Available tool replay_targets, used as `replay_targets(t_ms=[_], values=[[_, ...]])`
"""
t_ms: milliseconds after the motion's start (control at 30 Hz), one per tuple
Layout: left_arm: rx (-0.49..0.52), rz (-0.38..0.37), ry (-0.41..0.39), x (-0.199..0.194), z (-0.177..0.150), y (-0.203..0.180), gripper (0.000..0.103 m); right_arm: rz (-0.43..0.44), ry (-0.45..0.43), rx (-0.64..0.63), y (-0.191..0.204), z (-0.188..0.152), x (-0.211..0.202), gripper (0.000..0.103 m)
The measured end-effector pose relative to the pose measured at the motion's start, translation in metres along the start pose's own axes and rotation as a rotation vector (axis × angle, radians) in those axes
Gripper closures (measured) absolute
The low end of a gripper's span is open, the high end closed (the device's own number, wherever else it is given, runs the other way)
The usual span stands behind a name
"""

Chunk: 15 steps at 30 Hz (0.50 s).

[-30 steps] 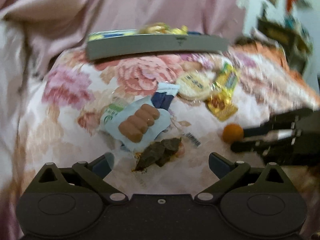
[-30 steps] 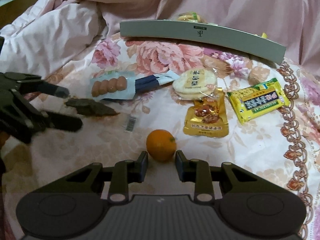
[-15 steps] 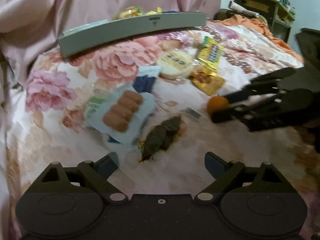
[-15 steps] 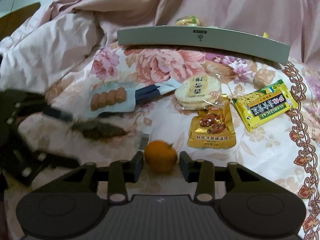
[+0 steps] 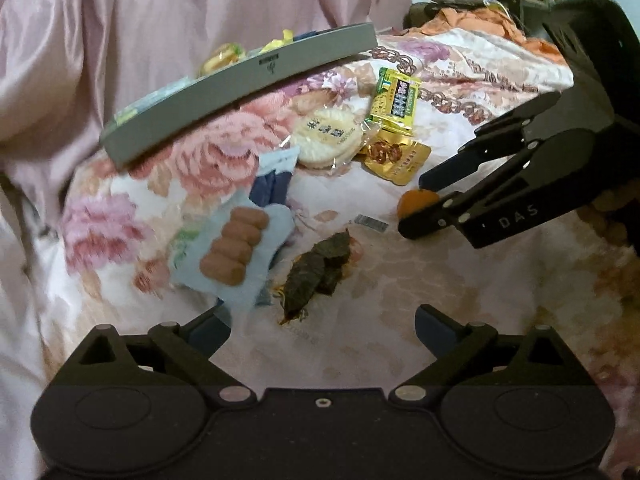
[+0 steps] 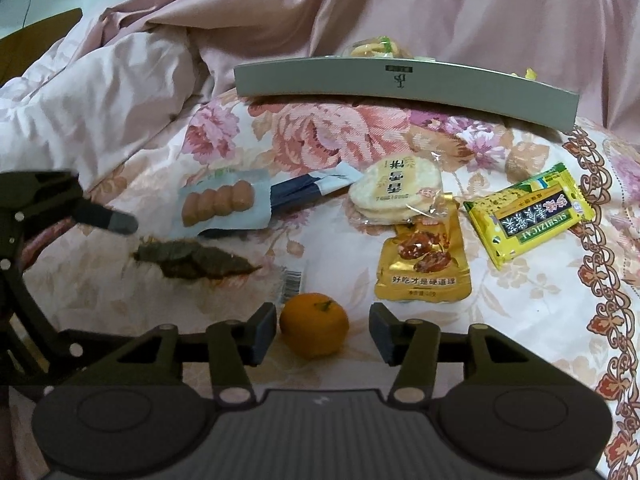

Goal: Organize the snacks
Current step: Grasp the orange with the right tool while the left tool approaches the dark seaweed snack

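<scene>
A small orange (image 6: 314, 324) rests on the flowered bedspread between the fingers of my right gripper (image 6: 323, 328), which is open with a gap on the orange's right side. In the left wrist view the same orange (image 5: 416, 202) shows between the right gripper's black fingers (image 5: 444, 172). My left gripper (image 5: 322, 326) is open and holds nothing. Just ahead of it lie a dark leafy snack (image 5: 316, 272) and a light blue sausage packet (image 5: 236, 248). A grey tray (image 6: 400, 84) with several snacks stands at the back.
Beyond the orange lie a round rice cracker pack (image 6: 394, 192), a gold date pouch (image 6: 420, 264) and a yellow packet (image 6: 528, 212). A barcode scrap (image 6: 292, 284) sits near the orange. Pink bedding (image 6: 120, 80) is piled at the left and back.
The right gripper's fingers have spread a little wider around the orange. The left gripper has swung, so the tray and snacks now sit tilted in its view.
</scene>
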<state>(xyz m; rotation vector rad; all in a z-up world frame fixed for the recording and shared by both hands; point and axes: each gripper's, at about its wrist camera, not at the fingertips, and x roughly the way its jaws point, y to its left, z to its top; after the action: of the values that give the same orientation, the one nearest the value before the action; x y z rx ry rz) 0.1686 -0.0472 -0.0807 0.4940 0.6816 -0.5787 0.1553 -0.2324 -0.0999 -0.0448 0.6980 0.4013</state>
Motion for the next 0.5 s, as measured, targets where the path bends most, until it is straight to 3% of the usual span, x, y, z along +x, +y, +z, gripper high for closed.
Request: replay_targets(t_ms=[100,200,367,500], values=[[0.096,-0.016,0.028,-0.004,0.001,-0.005,0.005,-0.003,0.007,-0.012,0.002,-0.001,0.002,0.045],[0.169,-0.105,0.113,-0.006,-0.001,-0.005,0.005,-0.004,0.011,-0.023,0.003,-0.002,0.004,0.045],[0.086,-0.056,0.069,-0.011,0.003,0.007,0.004,-0.001,0.011,-0.036,0.004,-0.002,0.005,0.038],[0.044,-0.065,0.000,-0.011,0.009,0.009,0.001,-0.004,0.012,-0.040,0.004,-0.002,0.005,0.036]])
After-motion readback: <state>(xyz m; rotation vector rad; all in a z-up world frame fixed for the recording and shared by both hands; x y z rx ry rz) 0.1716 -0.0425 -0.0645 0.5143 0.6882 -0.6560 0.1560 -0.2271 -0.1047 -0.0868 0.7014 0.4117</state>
